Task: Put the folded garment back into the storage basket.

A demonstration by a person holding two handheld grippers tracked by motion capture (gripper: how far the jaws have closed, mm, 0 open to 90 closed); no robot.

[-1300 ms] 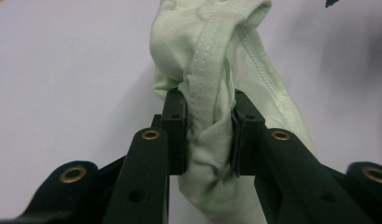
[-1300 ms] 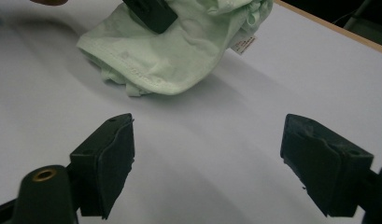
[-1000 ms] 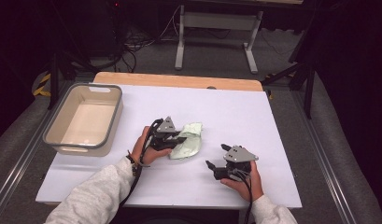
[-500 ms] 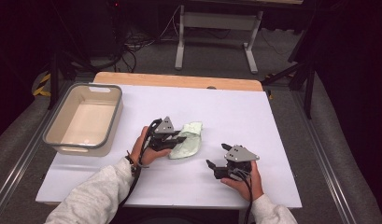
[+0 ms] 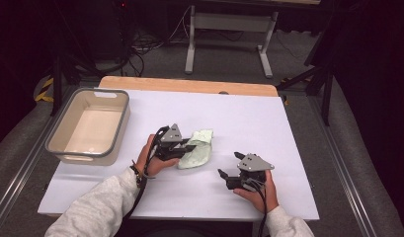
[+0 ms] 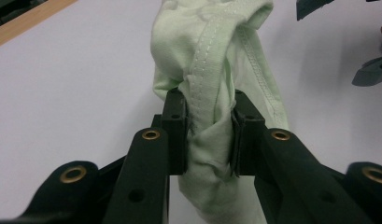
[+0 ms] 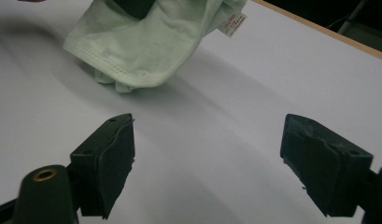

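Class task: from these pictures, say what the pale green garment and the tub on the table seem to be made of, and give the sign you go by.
The garment looks like soft knit cotton or a similar matte fabric: it bunches in folds, with stitched hems and a sewn-in label. The tub is probably hard plastic: smooth translucent cream walls under a grey rim, with moulded rounded corners.

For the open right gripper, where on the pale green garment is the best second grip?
Probably the stitched hem at the pale green garment's near edge, approached low from the right gripper's side. It hangs free, facing the open jaws, while the left gripper pinches the bunched part.
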